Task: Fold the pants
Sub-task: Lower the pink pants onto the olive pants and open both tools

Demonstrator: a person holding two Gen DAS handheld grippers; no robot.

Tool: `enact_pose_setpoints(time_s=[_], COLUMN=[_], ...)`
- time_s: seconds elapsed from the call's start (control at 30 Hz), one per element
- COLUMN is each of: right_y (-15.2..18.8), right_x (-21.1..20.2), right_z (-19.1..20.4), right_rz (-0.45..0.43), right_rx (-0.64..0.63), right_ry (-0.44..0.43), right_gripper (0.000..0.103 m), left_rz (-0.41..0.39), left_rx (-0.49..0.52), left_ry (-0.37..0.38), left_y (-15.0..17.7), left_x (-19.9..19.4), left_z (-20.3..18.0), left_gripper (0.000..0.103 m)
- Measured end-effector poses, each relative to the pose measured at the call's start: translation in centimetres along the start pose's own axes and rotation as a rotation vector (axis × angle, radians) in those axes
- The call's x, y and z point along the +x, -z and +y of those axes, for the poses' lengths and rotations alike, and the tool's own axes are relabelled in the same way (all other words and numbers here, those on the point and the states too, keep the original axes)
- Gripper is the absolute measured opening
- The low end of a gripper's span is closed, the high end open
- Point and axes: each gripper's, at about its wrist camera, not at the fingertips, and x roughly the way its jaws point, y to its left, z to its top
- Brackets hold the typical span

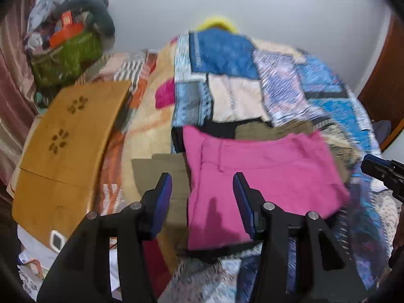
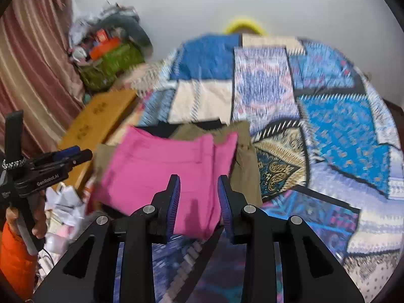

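Folded pink pants (image 1: pixel 265 176) lie on top of a stack of other folded clothes, olive (image 1: pixel 161 174) and black, on a patchwork bedspread (image 1: pixel 227 58). In the right wrist view the pink pants (image 2: pixel 161 171) sit just ahead of the fingers. My left gripper (image 1: pixel 202 184) is open and empty, hovering above the pants' left edge. My right gripper (image 2: pixel 199 184) is open and empty above the pants' right part; it also shows at the right edge of the left wrist view (image 1: pixel 383 171). The left gripper shows in the right wrist view (image 2: pixel 63 156).
A wooden lap table (image 1: pixel 68 151) lies on the bed to the left. A green bag (image 1: pixel 65 60) heaped with clutter stands at the back left by a striped curtain (image 2: pixel 32 63). Papers (image 2: pixel 65 204) lie at the near left. A white wall is behind.
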Motion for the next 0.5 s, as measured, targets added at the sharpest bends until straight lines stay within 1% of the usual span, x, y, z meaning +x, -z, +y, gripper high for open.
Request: enact_pose_setpoints(time_s=[0.13, 0.2, 0.23, 0.3, 0.43, 0.5], right_y=[0.4, 0.9, 1.2, 1.8, 4.1, 5.2], right_x=[-6.1, -9.7, -11.2, -13.8, -19.5, -21.4], right_z=[2.3, 3.7, 4.4, 5.5, 8.3, 9.4], right_rz=[-0.116, -0.194, -0.23, -0.288, -0.415, -0.467], right_rx=[-0.026, -0.046, -0.055, -0.07, -0.123, -0.148], right_ry=[-0.024, -0.033, -0.036, -0.042, -0.051, -0.043], right_gripper=[0.028, 0.028, 0.028, 0.028, 0.028, 0.028], left_rz=[-0.09, -0.154, -0.175, -0.248, -0.364, -0.434], left_rx=[0.024, 0.05, 0.062, 0.09, 0.127, 0.146], left_ry=[0.021, 0.034, 0.038, 0.038, 0.054, 0.054], left_y=[0.3, 0.8, 0.8, 1.6, 3.3, 4.7], left_x=[-6.4, -10.6, -11.8, -15.9, -22.3, -25.6], left_z=[-1.2, -2.1, -2.5, -3.6, -5.3, -6.2], left_gripper=[0.05, 0.05, 0.05, 0.05, 0.05, 0.05])
